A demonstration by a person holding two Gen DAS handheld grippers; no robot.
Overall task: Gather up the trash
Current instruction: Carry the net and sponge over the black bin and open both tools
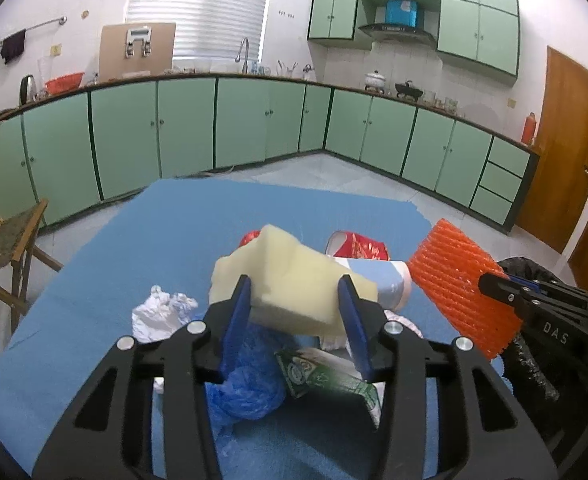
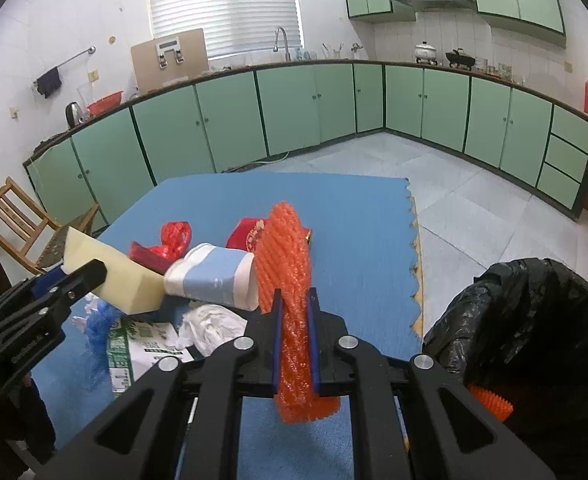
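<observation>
Left gripper (image 1: 296, 304): fingers (image 1: 238, 320) clamped on a pale yellow foam block (image 1: 290, 280), lifted clear of the litter below. Long axis of the block runs from near right to far left in the left wrist view, far end tilted upward.

Right gripper (image 2: 294, 320): fingers closed tight on an orange foam net sleeve (image 2: 286, 256). Sleeve held nearly upright, long axis rising from between the fingers, lower end hanging beneath them.

Below, on a blue foam mat (image 2: 358, 240) laid over the floor: a rolled white and light-blue paper cup (image 2: 214, 276) lying on its side, long axis left to right; a red plastic bag (image 2: 174, 240) just beyond it; a red carton (image 2: 250, 236) further right; crumpled white tissue (image 2: 210, 324); a crumpled blue bag (image 1: 246, 376); a flattened green and white carton (image 1: 326, 376).

Near right, beside the mat's edge: a bin with a black liner (image 2: 534, 312), a bit of orange visible inside.

Room: kitchen with mint-green cabinets (image 2: 294, 108) along the far walls, grey tiled floor (image 2: 474, 200), blinds over a window (image 2: 222, 4), a wooden chair (image 2: 18, 224) at far left, a wooden door (image 1: 566, 152) at right.
</observation>
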